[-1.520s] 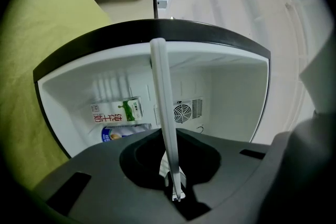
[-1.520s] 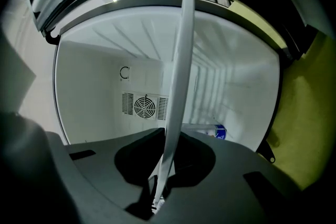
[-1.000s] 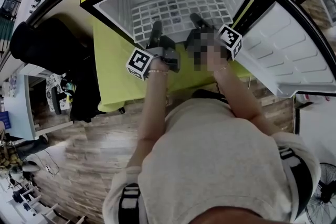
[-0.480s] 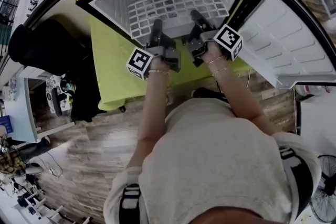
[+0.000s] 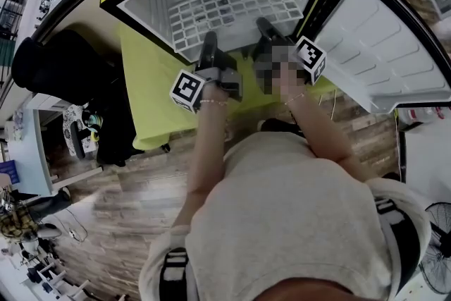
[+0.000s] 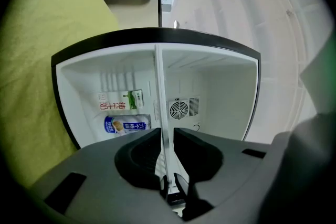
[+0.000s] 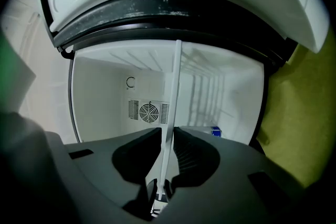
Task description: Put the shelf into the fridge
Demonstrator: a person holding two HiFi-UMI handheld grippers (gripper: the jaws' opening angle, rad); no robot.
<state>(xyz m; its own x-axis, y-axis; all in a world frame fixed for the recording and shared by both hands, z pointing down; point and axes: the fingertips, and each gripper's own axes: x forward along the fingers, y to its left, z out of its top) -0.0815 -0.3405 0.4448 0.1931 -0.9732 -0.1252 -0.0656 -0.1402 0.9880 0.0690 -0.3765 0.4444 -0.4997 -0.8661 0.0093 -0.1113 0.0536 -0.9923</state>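
– Down at your hands, what have you got hold of, and how far along is it?

– Both of mine are clamped on the front edge of the white wire-grid shelf (image 5: 232,7). My left gripper (image 6: 167,139) is pinched tight on it and my right gripper (image 7: 167,136) is the same, with the shelf running edge-on straight out from each pair of jaws. I'd call this the sliding-in step, maybe halfway. The far part of the grid is inside the black mini fridge with the white liner (image 5: 151,14), and the front edge is out at the mouth with me.

– So just shove?

– Not quite. I reckon it wants a level, even push from both hands so the side edges ride the ridges on the walls and don't jam crooked. I can't tell if it's actually on a ridge yet.

Stuff to mind: a green-and-white milk carton (image 6: 124,99) and a blue-labelled carton (image 6: 127,124) are inside, to one side of the shelf and near it but apart. The round fan grille (image 6: 179,109) is on the back wall beyond. The white-lined fridge door (image 5: 380,53) is swung open on my right, out of the way. The yellow-green cloth (image 5: 151,88) the fridge sits on might ruck if I push hard.
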